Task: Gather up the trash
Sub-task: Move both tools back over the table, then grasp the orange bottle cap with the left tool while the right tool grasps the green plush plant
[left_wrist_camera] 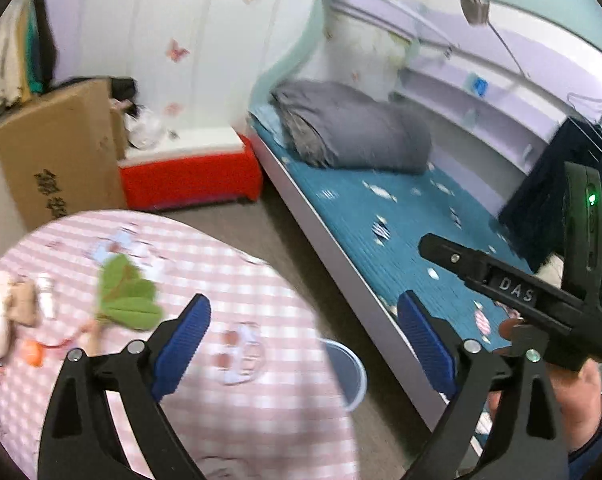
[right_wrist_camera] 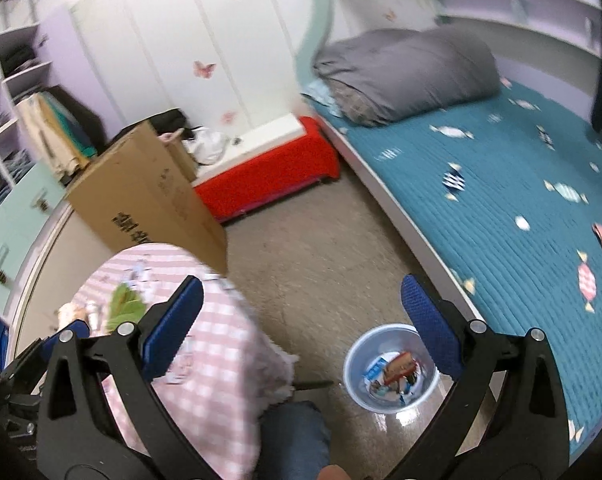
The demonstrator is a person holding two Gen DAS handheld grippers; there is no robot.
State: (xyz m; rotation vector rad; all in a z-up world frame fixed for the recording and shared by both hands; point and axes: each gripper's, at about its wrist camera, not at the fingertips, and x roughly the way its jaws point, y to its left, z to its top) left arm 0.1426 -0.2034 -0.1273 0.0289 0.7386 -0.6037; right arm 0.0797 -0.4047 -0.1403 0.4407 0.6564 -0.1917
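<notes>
Both hand-held grippers open and empty above the worktop and the bin.

The left hand-held gripper (left_wrist_camera: 305, 336) has its blue pads wide apart, nothing between them; the right hand-held gripper (right_wrist_camera: 303, 312) is the same. The bin (right_wrist_camera: 355, 384) stands on the floor between the worktop (right_wrist_camera: 221, 360) and the bed (right_wrist_camera: 501, 200), with trash (right_wrist_camera: 395, 368) inside. Small items (left_wrist_camera: 17, 312) lie blurred on the checked cloth.

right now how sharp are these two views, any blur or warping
Left wrist view: motion blur smears the table items and the green leaf; the left gripper itself is crisp; fisheye bends the bed edge. Right wrist view: bed and box are soft, the bin is clearer, the right gripper sharp, corners dark.
</notes>
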